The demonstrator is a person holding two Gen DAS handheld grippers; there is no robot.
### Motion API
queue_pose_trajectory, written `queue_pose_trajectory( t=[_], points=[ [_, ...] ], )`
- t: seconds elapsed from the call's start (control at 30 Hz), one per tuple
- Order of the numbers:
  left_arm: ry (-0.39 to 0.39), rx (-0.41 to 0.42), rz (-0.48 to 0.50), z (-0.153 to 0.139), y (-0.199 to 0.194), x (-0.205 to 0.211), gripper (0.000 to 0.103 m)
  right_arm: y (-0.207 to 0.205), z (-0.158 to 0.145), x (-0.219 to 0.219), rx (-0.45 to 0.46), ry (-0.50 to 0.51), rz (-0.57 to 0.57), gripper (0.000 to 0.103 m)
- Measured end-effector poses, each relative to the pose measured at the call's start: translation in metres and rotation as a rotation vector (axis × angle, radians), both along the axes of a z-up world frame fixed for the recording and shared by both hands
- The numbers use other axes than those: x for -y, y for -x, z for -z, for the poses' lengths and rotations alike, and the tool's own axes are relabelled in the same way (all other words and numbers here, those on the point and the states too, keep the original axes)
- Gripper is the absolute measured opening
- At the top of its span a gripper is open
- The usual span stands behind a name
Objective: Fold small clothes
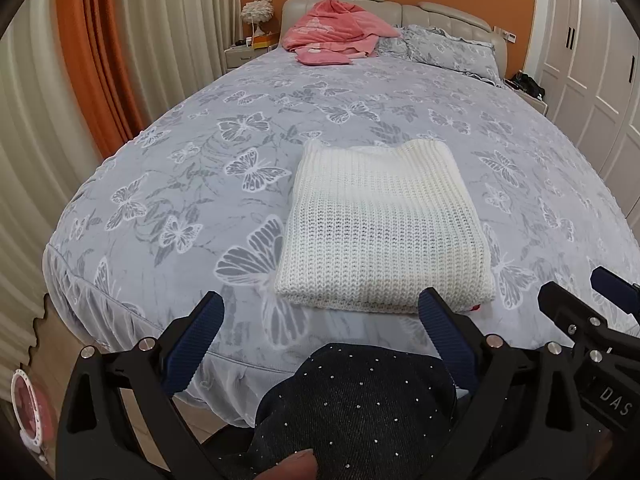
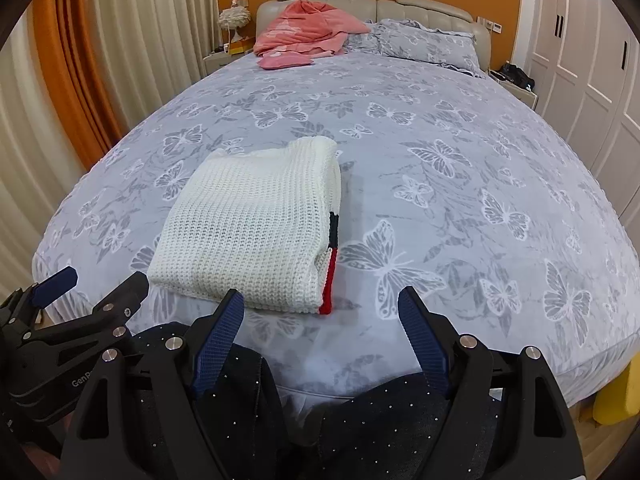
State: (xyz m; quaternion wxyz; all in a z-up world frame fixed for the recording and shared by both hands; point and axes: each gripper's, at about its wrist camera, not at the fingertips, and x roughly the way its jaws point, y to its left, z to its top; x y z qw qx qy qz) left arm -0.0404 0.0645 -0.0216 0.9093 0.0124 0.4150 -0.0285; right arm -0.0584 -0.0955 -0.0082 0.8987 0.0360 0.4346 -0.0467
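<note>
A white knit sweater (image 1: 380,224) lies folded into a neat rectangle near the foot edge of the bed (image 1: 168,184). In the right wrist view the sweater (image 2: 252,228) shows a navy and red striped edge on its right side. My left gripper (image 1: 320,312) is open and empty, held just short of the sweater's near edge. My right gripper (image 2: 320,308) is open and empty, near the sweater's near right corner. Each gripper shows at the side of the other's view: the right gripper (image 1: 580,292) and the left gripper (image 2: 104,280).
The bed has a grey butterfly cover (image 2: 460,200). Pink clothes (image 1: 336,30) and a grey pillow (image 1: 444,46) lie at the headboard. Curtains (image 1: 80,80) hang left, wardrobes (image 1: 592,60) stand right. My dark studded jeans (image 1: 360,408) fill the lower frame. A yellow object (image 2: 616,396) sits at the lower right.
</note>
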Motion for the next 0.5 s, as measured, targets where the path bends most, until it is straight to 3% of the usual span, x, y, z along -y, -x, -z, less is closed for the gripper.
queue_pose_trajectory(
  t=[0.5],
  points=[
    [-0.015, -0.001, 0.008, 0.0015, -0.0007, 0.0002, 0.095, -0.0004, -0.0005, -0.002, -0.004, 0.0, -0.005, 0.078]
  ],
)
